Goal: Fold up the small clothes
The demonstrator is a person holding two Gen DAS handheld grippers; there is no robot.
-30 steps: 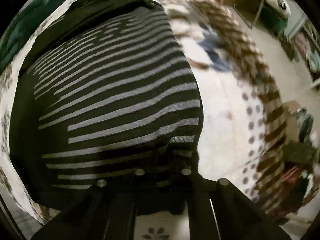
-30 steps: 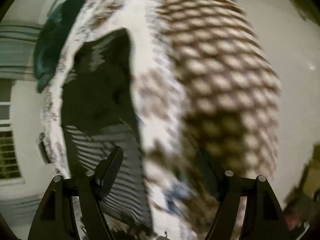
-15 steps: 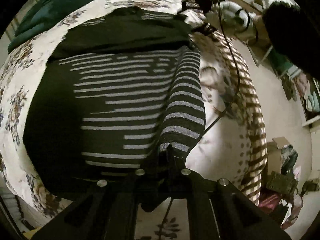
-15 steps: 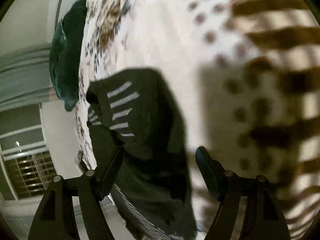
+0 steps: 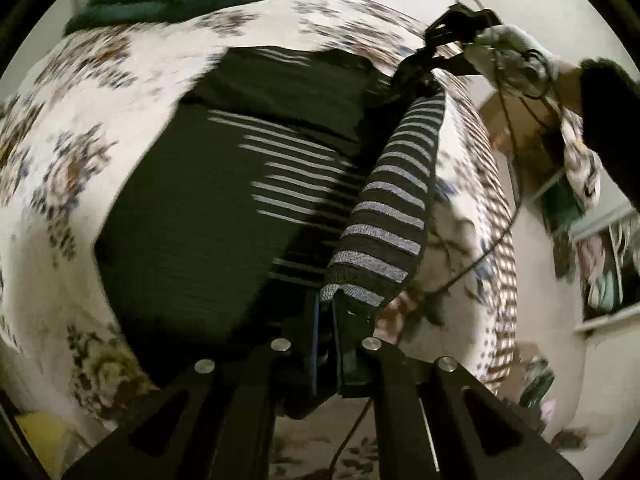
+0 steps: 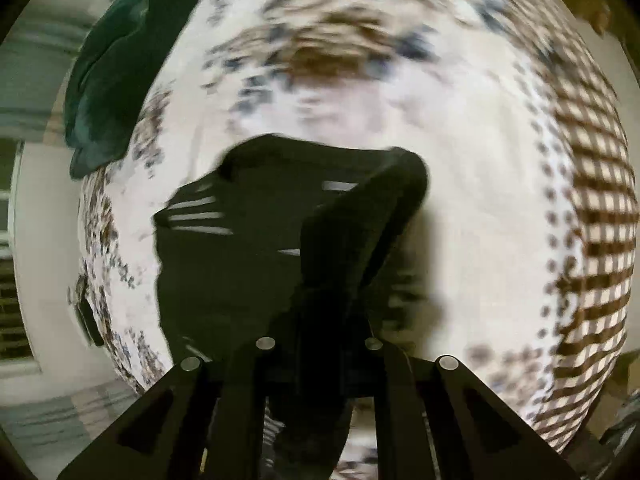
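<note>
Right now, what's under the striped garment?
The floral bedsheet shows around the striped garment, which lies on it. The right edge is lifted between left gripper and right gripper. Anything beneath the flat part is covered.

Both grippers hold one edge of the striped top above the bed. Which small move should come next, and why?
Probably carry the lifted edge across the top and lay it down. The left gripper and right gripper are each shut on that edge, taut between them, while the rest lies flat on the bed.

Right gripper (image 6: 320,320) jaws newly closed on striped garment (image 6: 248,240), edge lifted.
</note>
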